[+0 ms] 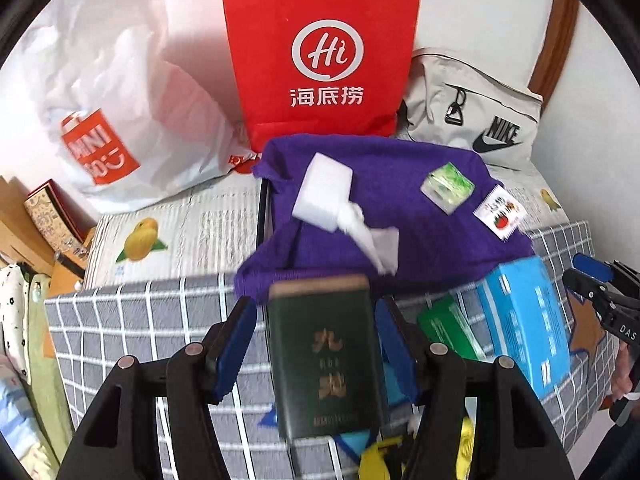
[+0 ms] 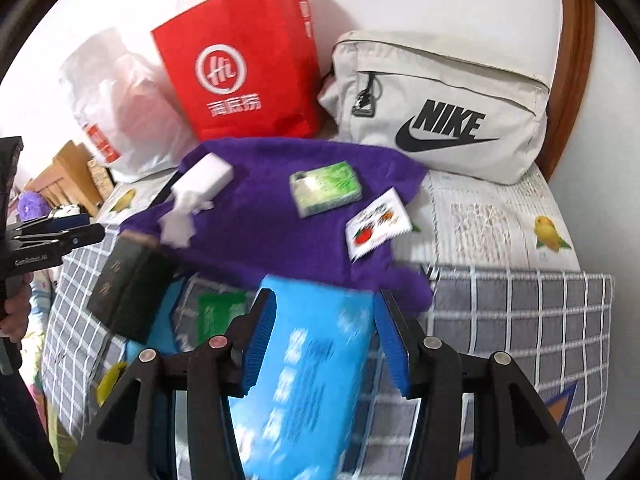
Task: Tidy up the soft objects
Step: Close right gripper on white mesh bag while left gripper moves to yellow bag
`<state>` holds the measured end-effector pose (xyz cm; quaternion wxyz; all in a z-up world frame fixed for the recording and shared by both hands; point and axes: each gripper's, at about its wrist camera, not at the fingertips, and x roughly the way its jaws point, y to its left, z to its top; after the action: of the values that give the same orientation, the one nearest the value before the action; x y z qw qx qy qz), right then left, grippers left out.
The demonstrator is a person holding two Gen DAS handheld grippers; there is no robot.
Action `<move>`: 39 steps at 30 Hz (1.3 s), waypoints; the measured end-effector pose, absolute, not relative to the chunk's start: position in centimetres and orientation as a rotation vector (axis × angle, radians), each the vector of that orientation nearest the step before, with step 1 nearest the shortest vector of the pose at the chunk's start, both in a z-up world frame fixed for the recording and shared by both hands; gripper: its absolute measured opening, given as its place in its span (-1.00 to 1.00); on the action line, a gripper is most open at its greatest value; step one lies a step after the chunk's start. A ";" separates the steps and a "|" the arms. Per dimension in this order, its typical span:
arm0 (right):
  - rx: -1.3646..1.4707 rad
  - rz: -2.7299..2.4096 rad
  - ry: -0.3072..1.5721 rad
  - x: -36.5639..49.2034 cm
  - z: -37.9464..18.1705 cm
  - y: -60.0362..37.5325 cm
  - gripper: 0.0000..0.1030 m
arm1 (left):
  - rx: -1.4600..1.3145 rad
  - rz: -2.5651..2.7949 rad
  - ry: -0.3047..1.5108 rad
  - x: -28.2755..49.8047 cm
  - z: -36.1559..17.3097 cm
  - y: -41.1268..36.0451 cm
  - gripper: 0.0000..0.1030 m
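While raised | green pack (image 1: 324,356) between left claw (image 1: 316,344) pads

blue pack (image 2: 308,364): print too blurry to read | green packet (image 2: 218,312): half hidden behind it | yellow thing (image 1: 376,460): cut off at bottom edge

each camera sits on a gripper and looks forward and down along its fingers, close over the bed. both see the purple cloth (image 1: 384,216) (image 2: 280,216), the red bag (image 1: 320,52) (image 2: 240,72) and the wall. each one sees the other gripper at its edge.
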<state>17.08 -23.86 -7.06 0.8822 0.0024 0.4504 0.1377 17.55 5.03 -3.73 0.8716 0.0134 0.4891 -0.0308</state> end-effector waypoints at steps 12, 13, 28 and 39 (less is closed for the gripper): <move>0.001 0.404 0.963 8.2 -7.8 -20.6 -0.01 | 0.032 -0.053 1.014 9.9 -4.9 4.1 0.17; -0.009 0.415 0.967 7.4 -8.2 -20.2 -0.01 | 0.029 -0.055 1.018 9.3 -5.2 4.1 0.17; -0.203 0.481 0.987 3.1 -13.4 -14.8 -0.05 | -0.030 -0.102 1.069 4.3 -7.9 4.0 0.17; -0.242 0.510 0.937 3.3 -14.1 -13.7 -0.89 | -0.048 -0.089 1.083 3.4 -8.5 5.0 0.17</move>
<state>3.35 -13.72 -14.13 0.8540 -0.1149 0.4456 0.2425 3.39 5.02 -8.46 0.8556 -0.0228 0.5153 -0.0425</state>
